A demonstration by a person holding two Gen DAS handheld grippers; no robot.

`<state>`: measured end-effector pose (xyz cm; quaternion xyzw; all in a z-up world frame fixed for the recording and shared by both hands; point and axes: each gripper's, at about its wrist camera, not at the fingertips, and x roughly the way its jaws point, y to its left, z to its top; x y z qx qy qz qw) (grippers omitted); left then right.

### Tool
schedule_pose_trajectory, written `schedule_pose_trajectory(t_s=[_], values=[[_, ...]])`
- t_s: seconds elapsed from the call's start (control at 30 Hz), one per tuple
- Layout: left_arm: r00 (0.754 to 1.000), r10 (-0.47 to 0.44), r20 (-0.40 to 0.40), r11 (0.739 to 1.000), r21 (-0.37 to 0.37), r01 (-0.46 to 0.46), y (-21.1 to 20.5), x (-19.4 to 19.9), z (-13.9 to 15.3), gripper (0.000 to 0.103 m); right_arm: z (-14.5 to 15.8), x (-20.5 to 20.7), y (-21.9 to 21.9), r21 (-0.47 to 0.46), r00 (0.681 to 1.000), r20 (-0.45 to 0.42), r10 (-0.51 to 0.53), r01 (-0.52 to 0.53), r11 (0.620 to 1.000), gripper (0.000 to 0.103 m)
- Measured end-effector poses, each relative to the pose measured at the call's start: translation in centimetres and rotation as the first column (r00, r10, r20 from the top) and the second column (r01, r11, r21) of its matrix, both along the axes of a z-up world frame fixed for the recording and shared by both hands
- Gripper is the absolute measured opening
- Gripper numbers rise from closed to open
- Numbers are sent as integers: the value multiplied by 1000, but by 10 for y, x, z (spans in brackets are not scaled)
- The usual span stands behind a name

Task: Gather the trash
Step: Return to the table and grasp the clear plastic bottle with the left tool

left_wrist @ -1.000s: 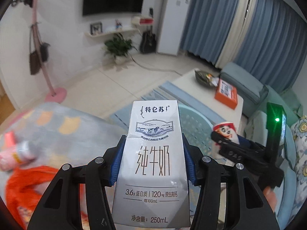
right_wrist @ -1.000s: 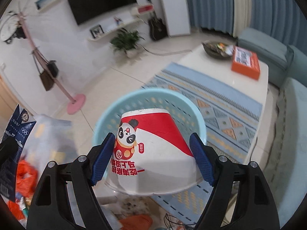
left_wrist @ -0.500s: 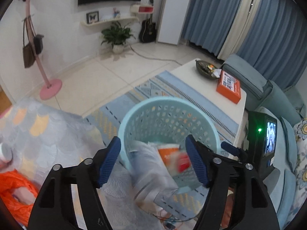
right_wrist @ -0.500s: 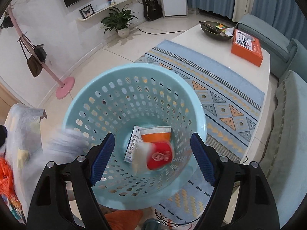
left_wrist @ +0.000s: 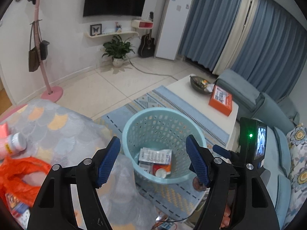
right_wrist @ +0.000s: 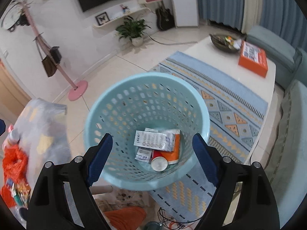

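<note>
The left gripper and the right gripper both stand spread with nothing between their blue pads, each looking down into the pale blue perforated laundry basket, and the right one's jaws are just now widening. The trash, a flattened milk carton and a red-and-white paper cup, lies on the basket's bottom, clear of the rim. Beyond the basket's far edge the patterned rug and tiled floor lie open, with the white coffee table beside it.

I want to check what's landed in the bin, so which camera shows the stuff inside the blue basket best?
The right wrist view: it looks almost straight down into the blue basket, showing the milk carton and paper cup on the bottom. The left wrist view sees the basket at a shallower angle and smaller, with its near rim hiding part of the pile.
</note>
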<state>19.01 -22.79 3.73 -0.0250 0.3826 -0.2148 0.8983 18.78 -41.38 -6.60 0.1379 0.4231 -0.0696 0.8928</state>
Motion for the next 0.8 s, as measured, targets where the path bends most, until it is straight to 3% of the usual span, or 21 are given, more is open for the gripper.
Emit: schedule_pose_trajectory(t_s=[0.27, 0.5, 0.67, 0.8], values=[[996, 44, 73, 997, -69, -39, 62, -53, 29, 69, 56, -31, 61, -51, 983, 129, 133, -128, 991, 78], [988, 102, 120, 994, -60, -96, 140, -101, 37, 74, 80, -57, 123, -103, 946, 183, 267, -252, 962, 72], [981, 172, 90, 985, 3, -173, 207, -123, 21, 82, 86, -77, 167, -145, 914, 188, 359, -335, 931, 72], [985, 174, -6, 985, 15, -174, 242, -125, -2, 84, 84, -89, 200, -152, 892, 175, 417, -394, 907, 72]])
